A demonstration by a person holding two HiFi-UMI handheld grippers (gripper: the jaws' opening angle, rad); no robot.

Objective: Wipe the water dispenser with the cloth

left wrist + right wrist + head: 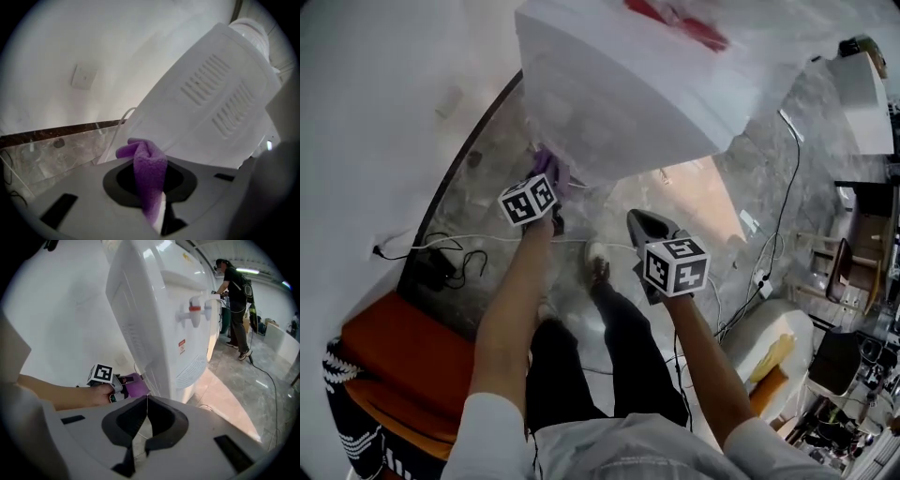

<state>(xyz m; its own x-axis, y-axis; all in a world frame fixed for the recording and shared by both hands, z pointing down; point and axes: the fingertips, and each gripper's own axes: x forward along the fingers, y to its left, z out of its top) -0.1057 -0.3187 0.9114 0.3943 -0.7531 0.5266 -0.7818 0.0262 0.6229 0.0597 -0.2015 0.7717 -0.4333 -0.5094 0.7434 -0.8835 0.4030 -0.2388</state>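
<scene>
Left gripper point(158, 220) clamps purple fleecy cloth point(149, 171) at tall white plastic water dispenser point(211, 108) ahead; wiping step, next press and stroke. Right gripper point(146, 425) pinched closed, empty.

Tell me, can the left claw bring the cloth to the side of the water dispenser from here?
Probably yes. The left claw, shut on the purple cloth, is close beside the water dispenser and its vented side, with nothing between them.

Hand-held gripper point(147, 401) closed; dispenser point(159, 310) ahead
</scene>
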